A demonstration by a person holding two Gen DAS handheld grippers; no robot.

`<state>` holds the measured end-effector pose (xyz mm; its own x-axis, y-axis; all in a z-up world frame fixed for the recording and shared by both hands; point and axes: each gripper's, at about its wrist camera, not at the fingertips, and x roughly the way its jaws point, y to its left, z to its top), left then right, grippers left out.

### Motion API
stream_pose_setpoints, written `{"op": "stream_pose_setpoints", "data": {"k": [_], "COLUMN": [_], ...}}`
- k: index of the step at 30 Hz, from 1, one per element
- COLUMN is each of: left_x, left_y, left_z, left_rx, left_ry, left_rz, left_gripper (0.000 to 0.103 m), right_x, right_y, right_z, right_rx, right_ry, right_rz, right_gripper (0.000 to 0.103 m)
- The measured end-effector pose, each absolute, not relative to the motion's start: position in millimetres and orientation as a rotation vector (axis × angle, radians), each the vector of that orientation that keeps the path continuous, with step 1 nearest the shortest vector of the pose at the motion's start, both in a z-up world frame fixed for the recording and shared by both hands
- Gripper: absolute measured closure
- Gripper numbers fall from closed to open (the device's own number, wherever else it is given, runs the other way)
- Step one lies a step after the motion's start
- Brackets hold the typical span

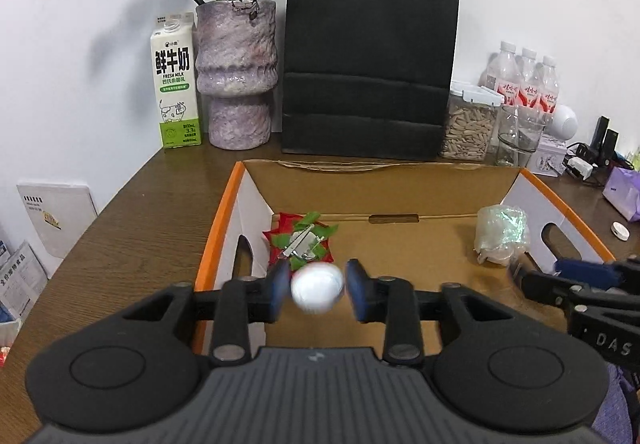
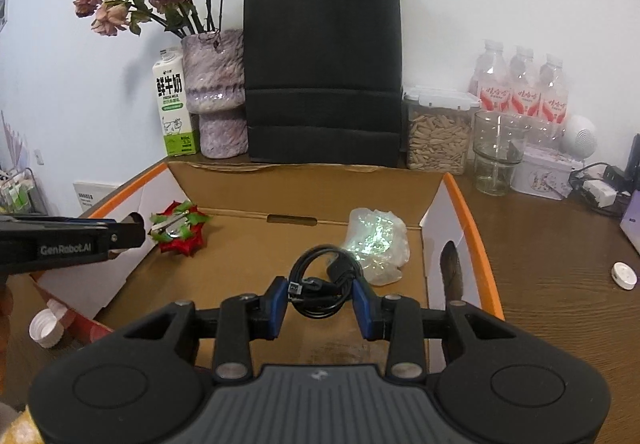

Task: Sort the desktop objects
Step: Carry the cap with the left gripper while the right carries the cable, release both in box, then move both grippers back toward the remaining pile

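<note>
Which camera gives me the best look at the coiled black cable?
The right wrist view: the black cable sits centred between the right tongs, its coil unobstructed. In the left wrist view I cannot make it out.

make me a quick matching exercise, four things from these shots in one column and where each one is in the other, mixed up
Things:
1. white ball
2. black cable
3. red and green bow
4. milk carton

Places:
a. on the box floor, left corner
b. between the right gripper fingers
c. on the desk, left of the vase
d. between the left gripper fingers

Pairs: 1-d, 2-b, 3-a, 4-c
</note>
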<state>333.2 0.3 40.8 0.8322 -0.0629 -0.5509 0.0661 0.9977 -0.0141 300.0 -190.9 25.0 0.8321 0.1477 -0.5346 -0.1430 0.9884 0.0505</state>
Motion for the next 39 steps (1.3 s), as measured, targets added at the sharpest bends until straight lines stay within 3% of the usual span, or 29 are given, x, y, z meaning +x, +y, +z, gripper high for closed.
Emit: {"op": "stream_pose_setpoints", "data": {"k": [1,2,3,4,5,7,39], "left_x": [331,329,327,324,322,317,267], "left_y": [1,0,0,0,0,-1,0], "left_z": [42,43,45,47,49,52,93], "left_rx": [0.008,0.012,0.013,0.014,0.015,0.02,-0.004], "left_ry": [0.572,0.555,0.54,0.524,0.508,0.482,0.319], "left_rz": [-0.064,-0.062,-0.062,-0.061,-0.06,-0.051,-0.051], "left_gripper": [0.044,0.03,0.014,0.005,0.0,0.0,0.0], "right_x": [299,297,294,291,289,287,243], "right_y": [-191,-192,-192,-192,-192,-191,-177], "right_z": [26,28,30,33,35,38,75], "right_rx": [0.01,0.009,0.006,0.002,-0.004,-0.008,-0.038], "right_ry": [0.56,0.553,0.537,0.518,0.506,0.495,0.43], "right_rz": [0.148,0.143,0.14,0.134,0.132,0.138,0.157], "right_gripper": [0.051,0.04,0.021,0.008,0.007,0.0,0.0]}}
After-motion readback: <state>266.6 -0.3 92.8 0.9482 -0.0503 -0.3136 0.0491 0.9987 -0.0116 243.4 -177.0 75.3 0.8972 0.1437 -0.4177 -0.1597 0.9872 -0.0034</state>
